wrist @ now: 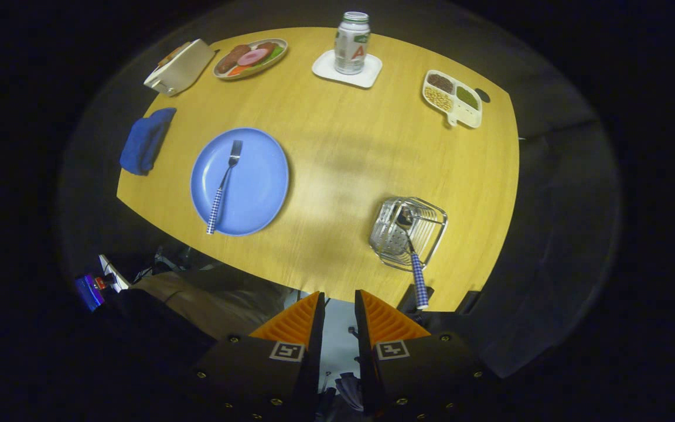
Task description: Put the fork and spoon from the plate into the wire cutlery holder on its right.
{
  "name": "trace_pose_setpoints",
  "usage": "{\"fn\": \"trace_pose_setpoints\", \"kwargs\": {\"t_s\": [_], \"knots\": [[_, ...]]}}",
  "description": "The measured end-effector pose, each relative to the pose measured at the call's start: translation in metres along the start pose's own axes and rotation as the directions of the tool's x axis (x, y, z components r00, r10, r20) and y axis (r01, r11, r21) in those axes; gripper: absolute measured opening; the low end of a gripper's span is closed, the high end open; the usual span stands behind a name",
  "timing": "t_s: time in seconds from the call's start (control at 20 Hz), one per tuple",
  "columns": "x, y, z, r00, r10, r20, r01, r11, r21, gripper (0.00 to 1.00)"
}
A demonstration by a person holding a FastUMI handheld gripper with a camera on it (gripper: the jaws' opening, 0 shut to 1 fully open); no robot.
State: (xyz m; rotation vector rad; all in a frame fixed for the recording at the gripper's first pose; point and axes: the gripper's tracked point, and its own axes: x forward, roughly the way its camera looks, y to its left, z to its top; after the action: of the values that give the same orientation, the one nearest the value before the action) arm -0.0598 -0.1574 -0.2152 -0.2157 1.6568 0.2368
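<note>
A blue plate lies on the wooden table, well ahead and to the left of my fingers. On it rests a fork with a checked blue-and-white handle, tines pointing away. The wire cutlery holder stands to the plate's right, just beyond my right finger. A spoon with the same checked handle stands in the holder, bowl down, its handle leaning out toward me. My gripper hovers high above the table's near edge, fingers a narrow gap apart with nothing between them.
At the table's far side stand a can on a white coaster, a divided dish of beans, a plate of food and a white box. A blue cloth lies left of the plate.
</note>
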Motion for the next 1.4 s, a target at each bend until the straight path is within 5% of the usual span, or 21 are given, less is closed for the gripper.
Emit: {"fn": "trace_pose_setpoints", "kwargs": {"t_s": [0.5, 1.4], "knots": [[0.026, 0.083, 0.027, 0.999, 0.037, -0.003, -0.037, 0.993, -0.111, 0.30], [0.090, 0.180, 0.074, 0.986, 0.162, 0.023, -0.163, 0.987, 0.019, 0.30]]}}
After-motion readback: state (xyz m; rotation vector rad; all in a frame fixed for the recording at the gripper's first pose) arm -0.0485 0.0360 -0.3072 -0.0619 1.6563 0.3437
